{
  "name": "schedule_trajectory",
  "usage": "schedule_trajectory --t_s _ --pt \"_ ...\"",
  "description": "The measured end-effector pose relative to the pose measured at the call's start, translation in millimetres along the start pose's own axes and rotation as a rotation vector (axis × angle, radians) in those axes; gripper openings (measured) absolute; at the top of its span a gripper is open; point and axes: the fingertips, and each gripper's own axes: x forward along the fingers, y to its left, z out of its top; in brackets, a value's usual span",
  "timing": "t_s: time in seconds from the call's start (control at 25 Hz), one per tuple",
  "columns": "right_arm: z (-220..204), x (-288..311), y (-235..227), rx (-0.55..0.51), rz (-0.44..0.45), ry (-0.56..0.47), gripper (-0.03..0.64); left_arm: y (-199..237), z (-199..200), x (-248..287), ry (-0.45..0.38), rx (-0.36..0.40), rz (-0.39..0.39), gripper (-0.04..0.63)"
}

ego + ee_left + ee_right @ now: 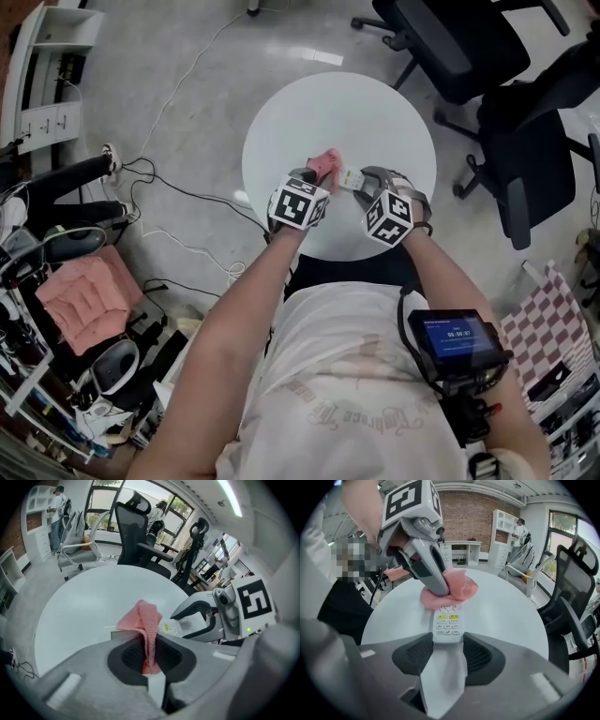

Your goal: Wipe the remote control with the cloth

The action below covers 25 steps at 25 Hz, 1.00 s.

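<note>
**Wipe under way: cloth on the far end of the remote**

My right gripper (pixel 448 649) has its jaws clamped on the near end of the white rectangular remote control (pixel 447 624). The keypad faces up and the body points away from me over the round white table (pixel 375 122). I cannot tell whether the remote rests on the tabletop or is held just above it.

My left gripper (pixel 150 654) is clenched on a fold of the pink knitted cloth (pixel 142 619), which bunches out beyond the jaw tips. In the right gripper view the cloth lies on the remote's far end and covers its top, while the yellow and white buttons nearer me are bare.

I judge this to be the wiping step itself, with only the far end under the cloth. The next move calls for dragging the cloth along the keypad towards my right jaws. The pressure should be light, so the remote does not twist or slip in its grip, and the right gripper must hold steady.
</note>
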Motion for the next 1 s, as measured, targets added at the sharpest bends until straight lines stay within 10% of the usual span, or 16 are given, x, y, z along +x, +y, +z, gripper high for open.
schedule_trajectory --t_s 0.6,1.0 --pt "4 0 -1 0.006 0.001 -0.014 0.21 -75 20 16 -0.018 -0.016 -0.286 0.021" --pt "5 -1 2 0.021 0.01 -0.023 0.207 1 3 2 -0.01 -0.069 -0.067 0.021"
